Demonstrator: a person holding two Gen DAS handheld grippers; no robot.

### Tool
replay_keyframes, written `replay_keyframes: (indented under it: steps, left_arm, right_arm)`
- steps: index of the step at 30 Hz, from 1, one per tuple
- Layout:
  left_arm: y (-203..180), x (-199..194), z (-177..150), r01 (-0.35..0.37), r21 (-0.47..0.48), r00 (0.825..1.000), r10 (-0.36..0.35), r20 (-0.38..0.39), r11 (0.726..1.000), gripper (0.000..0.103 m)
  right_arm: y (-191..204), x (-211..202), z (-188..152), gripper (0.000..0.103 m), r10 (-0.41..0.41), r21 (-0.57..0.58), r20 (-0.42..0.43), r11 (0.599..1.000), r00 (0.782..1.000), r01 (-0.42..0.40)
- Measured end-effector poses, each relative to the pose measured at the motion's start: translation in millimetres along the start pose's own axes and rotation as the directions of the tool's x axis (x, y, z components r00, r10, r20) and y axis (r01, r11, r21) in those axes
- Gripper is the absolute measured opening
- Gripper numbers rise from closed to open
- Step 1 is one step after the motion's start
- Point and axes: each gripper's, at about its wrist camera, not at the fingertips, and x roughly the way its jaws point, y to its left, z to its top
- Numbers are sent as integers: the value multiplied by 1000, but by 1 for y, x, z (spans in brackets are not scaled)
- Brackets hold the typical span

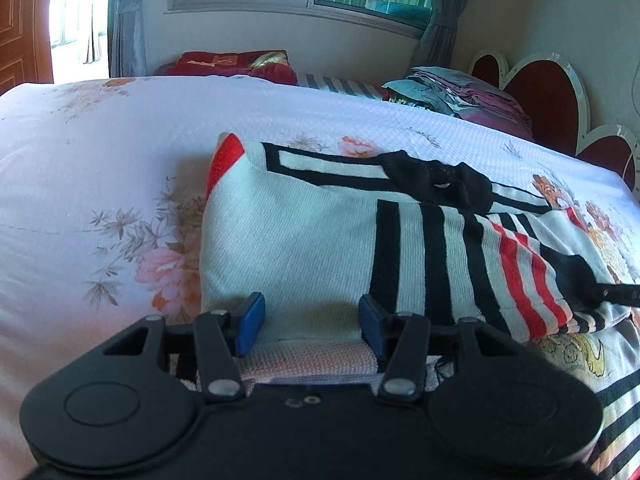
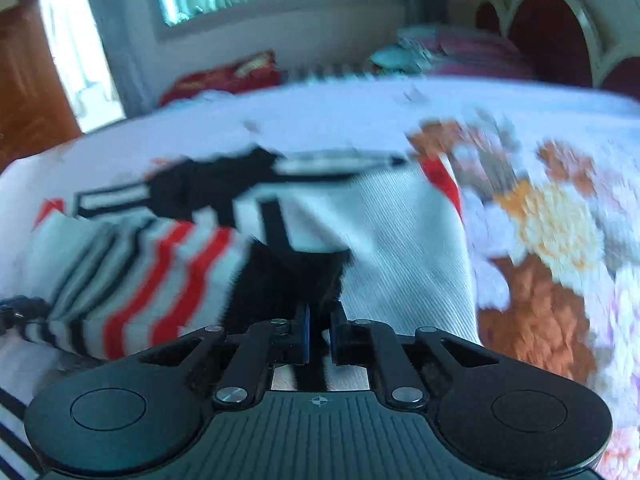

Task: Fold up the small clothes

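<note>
Left tool (image 1: 312, 322): blue pads apart, white knit fabric between them, no visible pinch. Small garment (image 1: 320, 248): white with black and red stripes, lying folded on floral bedspread (image 1: 100, 152). Stacked clothes (image 1: 460, 92) beside red headboard (image 1: 548, 92).

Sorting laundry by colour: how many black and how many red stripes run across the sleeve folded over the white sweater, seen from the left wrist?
Sleeve on the sweater:
Black stripes: 3 broad
Red stripes: 3
Total: 6
</note>
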Motion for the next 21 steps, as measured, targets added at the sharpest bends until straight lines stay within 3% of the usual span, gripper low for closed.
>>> replay_keyframes:
  steps: [10,21]
  left_arm:
    - [-1,-11,17,4,-44,1000,-4,15,999,51]
    - [-38,18,20,2,-1,999,-2,-47,1000,53]
  right_arm:
    - [-11,-17,21,9,22,80,75,996,997,-28]
    - [57,9,32,9,111,-97,47,990,993,-106]
